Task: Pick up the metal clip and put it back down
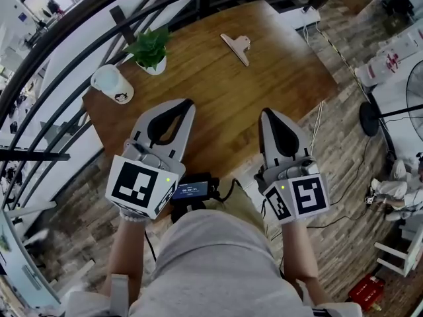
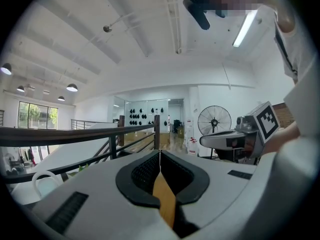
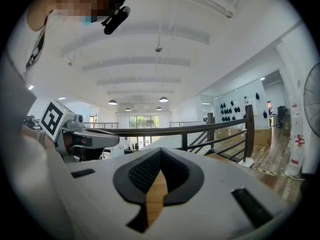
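Metal clip (image 1: 236, 47) lies flat on the far side of the wooden table (image 1: 218, 111), well apart from both tools. Left gripper (image 1: 187, 103) and right gripper (image 1: 266, 113) (jaws pressed together, nothing between them) hover over the near edge.

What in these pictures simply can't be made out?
- Silver metal clip: seen only in the head view, small; both gripper views look over the brown wooden table, missing it.
- Dark print on the white mug: too small, head view.
- Lit screen of the small black device: readout too small, head view.
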Available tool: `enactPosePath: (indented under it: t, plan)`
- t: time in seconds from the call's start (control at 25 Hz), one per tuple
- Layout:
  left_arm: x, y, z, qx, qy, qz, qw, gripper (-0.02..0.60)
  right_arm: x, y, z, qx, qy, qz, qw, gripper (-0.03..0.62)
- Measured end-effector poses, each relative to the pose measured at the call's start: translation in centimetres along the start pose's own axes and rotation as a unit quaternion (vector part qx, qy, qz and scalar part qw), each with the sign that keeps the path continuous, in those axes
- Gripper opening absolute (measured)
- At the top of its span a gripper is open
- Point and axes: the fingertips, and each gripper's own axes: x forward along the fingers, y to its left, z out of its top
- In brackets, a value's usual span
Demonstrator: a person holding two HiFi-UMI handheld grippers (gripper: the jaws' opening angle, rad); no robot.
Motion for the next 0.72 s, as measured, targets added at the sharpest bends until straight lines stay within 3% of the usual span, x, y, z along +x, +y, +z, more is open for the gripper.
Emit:
enactPosePath:
  t: [0.72]
  plan:
    - [0.4,0.0,-0.5,-0.002,0.003,-0.005,1.0000,0.011,0.2,-0.1,-1.6,0.003,0.016,-0.003,1.000,0.002]
